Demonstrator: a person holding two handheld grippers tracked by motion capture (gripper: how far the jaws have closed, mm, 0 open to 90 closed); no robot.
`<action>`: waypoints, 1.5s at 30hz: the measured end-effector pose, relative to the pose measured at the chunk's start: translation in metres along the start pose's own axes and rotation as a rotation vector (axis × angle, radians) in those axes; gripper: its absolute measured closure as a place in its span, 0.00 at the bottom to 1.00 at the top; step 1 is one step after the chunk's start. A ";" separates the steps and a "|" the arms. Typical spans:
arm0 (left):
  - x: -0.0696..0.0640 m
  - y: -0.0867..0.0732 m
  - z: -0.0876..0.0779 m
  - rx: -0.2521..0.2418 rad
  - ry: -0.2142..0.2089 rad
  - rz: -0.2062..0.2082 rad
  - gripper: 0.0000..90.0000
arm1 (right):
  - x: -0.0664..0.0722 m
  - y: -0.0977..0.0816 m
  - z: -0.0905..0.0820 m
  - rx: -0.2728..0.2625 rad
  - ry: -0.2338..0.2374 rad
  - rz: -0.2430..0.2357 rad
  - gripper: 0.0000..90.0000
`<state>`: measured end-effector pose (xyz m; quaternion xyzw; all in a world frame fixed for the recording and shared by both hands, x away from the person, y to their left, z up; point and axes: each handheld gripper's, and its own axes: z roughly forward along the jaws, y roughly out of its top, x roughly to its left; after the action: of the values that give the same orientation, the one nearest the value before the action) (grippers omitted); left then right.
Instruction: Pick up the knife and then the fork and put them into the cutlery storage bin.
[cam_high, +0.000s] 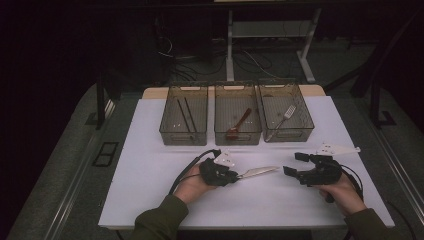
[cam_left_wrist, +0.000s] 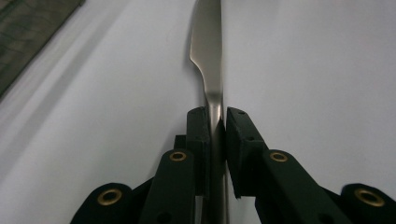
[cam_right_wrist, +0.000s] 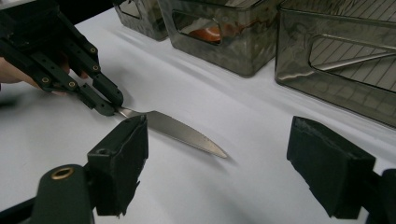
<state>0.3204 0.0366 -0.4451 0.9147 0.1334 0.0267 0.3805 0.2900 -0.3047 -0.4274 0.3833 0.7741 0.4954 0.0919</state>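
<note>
1. Left claw (cam_high: 235, 176) is pinched on the handle of a table knife (cam_high: 258, 172); in the left gripper view the pads (cam_left_wrist: 198, 135) press the handle from both sides, and the blade (cam_left_wrist: 208, 46) runs straight ahead.
2. Knife lies low over the white counter (cam_high: 150, 200), near the front middle, blade toward the right claw (cam_high: 296, 165). Can't tell if the tip touches the surface.
3. Right claw is spread wide w/ nothing between the jaws; it sits just right of the blade tip, apart from it. In the right gripper view the knife (cam_right_wrist: 180, 133) crosses btwn its two pads (cam_right_wrist: 123, 158).
4. Person's hands hold both grippers from the near edge; green sleeves (cam_high: 160, 222) show at the bottom.
5. Three smoky clear bins stand side by side at the back of the counter, well apart from the knife:
   - left bin (cam_high: 172, 131): chopsticks (cam_high: 186, 116)
   - middle bin (cam_high: 222, 137): brown spoon (cam_high: 239, 125)
   - right bin (cam_high: 305, 131): fork (cam_high: 284, 119)
</note>
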 end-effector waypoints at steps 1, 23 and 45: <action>0.001 0.001 -0.002 -0.001 -0.002 0.004 0.88 | 0.000 0.000 0.000 -0.004 0.005 0.004 0.22; -0.002 0.024 -0.042 -0.230 0.067 -0.051 0.88 | 0.022 0.033 -0.001 -0.107 0.086 0.013 0.24; -0.005 0.061 -0.025 -0.306 0.314 -0.191 0.88 | 0.035 0.092 0.054 -0.196 0.152 0.103 0.66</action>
<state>0.3250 0.0114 -0.3838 0.8142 0.2714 0.1524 0.4901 0.3400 -0.2234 -0.3686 0.3729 0.7060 0.6004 0.0445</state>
